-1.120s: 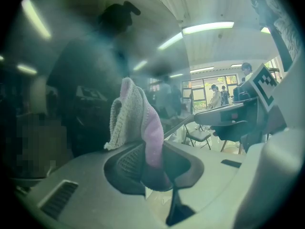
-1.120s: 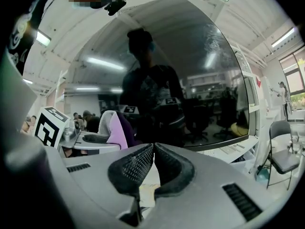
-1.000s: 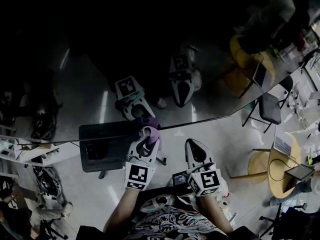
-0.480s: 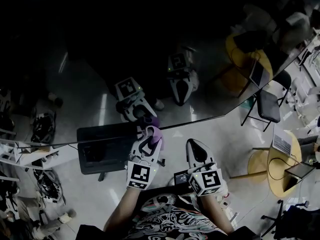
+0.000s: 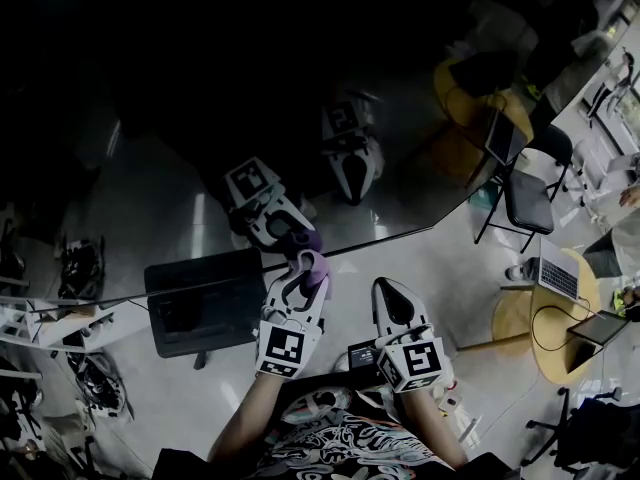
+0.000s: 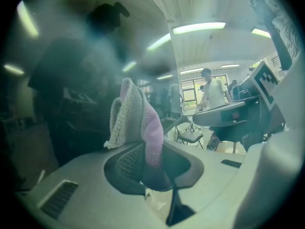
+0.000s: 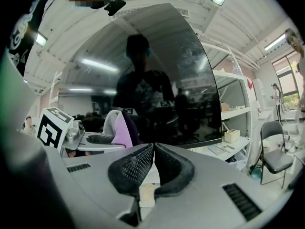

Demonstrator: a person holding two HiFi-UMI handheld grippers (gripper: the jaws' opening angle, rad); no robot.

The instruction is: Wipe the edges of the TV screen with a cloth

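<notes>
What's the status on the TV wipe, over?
Left tool shut on the cloth, cloth at the lower edge of the TV screen. Right tool shut, empty, short of the screen. Nothing seen blocking the edge.

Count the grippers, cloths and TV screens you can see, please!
grippers: 2 (left gripper, right gripper)
cloth: 1
TV screen: 1
Total: 4
</notes>
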